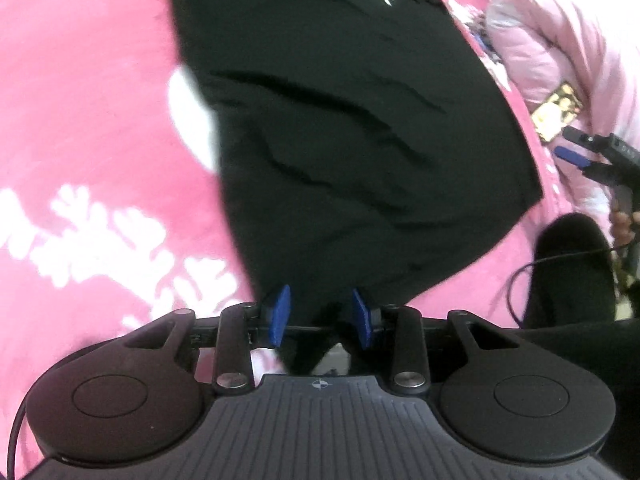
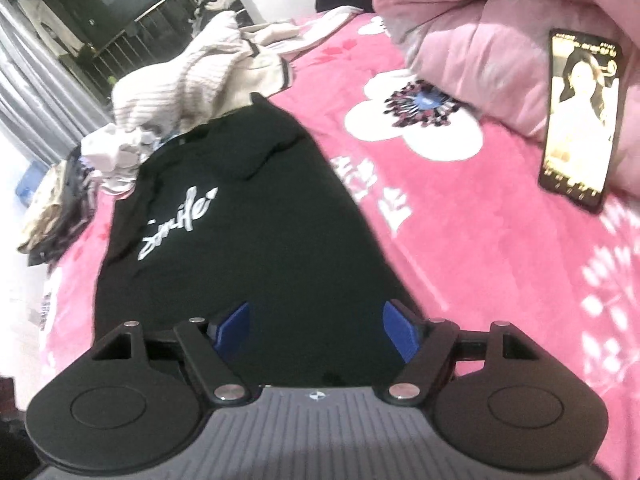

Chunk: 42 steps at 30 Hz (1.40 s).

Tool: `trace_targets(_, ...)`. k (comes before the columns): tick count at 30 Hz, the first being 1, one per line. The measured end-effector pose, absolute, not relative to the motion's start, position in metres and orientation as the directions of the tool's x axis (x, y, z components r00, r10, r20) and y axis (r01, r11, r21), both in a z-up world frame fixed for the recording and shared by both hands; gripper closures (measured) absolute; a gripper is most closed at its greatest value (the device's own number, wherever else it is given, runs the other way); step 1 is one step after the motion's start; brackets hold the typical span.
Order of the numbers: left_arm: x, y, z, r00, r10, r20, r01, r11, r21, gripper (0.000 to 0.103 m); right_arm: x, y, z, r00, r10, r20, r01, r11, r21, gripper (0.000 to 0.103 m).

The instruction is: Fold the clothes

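A black T-shirt [image 1: 352, 128] with white script lettering lies on a pink bedspread [image 1: 80, 100]. In the left wrist view my left gripper [image 1: 322, 314] has its blue pads partly closed around the shirt's near hem, with cloth bunched between them. In the right wrist view the same shirt [image 2: 248, 216] stretches away from me. My right gripper [image 2: 316, 330] is open wide, its blue pads on either side of the shirt's near edge, with cloth lying between them. The right gripper also shows at the right edge of the left wrist view [image 1: 588, 156].
A phone [image 2: 580, 116] with a lit screen leans on a pink quilt [image 2: 472, 28] at the right. A heap of pale and striped clothes [image 2: 192, 84] lies past the shirt's collar. The bed's left edge is near a window with grey curtains [image 2: 36, 92].
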State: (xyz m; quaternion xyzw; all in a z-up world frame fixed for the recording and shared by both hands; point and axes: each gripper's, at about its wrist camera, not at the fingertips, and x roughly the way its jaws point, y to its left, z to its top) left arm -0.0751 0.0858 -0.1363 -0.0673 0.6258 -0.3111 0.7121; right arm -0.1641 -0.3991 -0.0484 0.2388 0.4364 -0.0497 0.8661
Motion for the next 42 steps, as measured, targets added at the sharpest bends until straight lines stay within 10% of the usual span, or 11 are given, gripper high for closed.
trace_targets(42,-0.098,0.108,-0.169,0.001,-0.631,-0.776,0.126,0.770,-0.626,0.068,-0.123,-0.454,-0.106,0.309,0.294,-0.904,0.317,0.865,0.390,0.034)
